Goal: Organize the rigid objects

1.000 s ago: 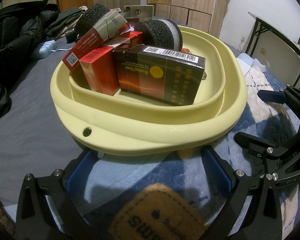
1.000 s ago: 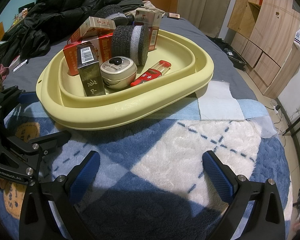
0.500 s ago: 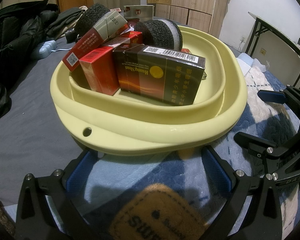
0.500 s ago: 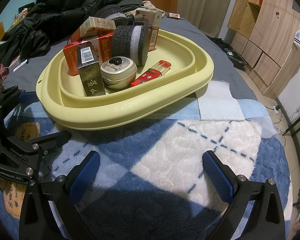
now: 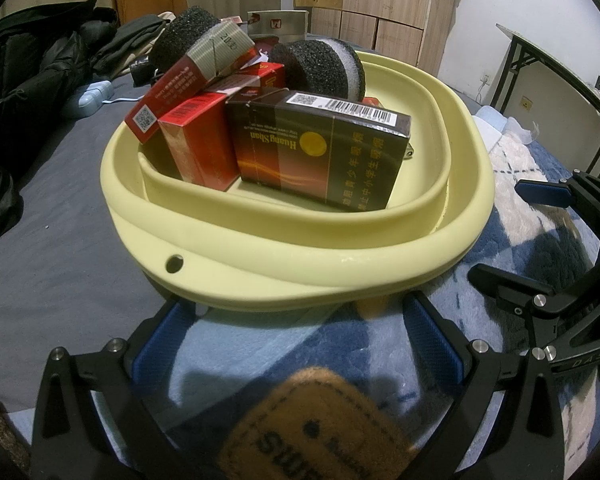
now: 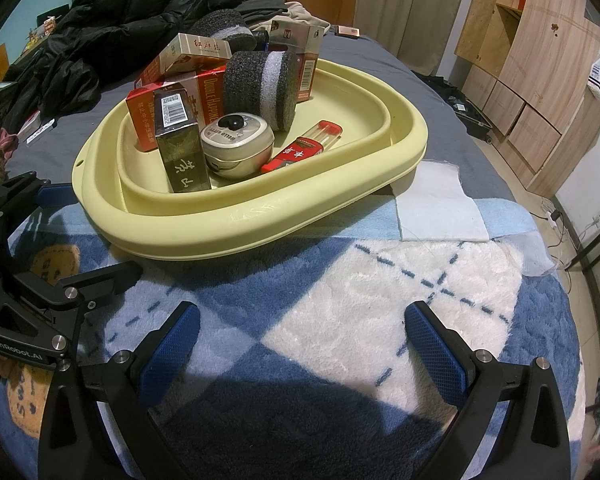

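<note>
Inside yellow basin [image 6: 260, 216], dark carton [image 6: 182, 148] upright

L wrist cam sits low, close to the basin [image 5: 300, 264], looking across its rim. R wrist cam sits higher, further back, basin [image 6: 260, 220] at 11 o'clock. Both share basin and rug [image 6: 360, 300].

A bed covered with a dark grey sheet [image 6: 384, 62] carries a plush blue-and-white diamond-patterned blanket [image 6: 340, 312] spread over its near end. A pale yellow plastic basin [image 6: 260, 216] sits partly on the blanket's far edge and partly on the grey sheet. Black padded jackets [image 6: 112, 36] are heaped along the bed's far left side, and a small pale blue case [image 5: 92, 96] lies on the sheet near them.
</note>
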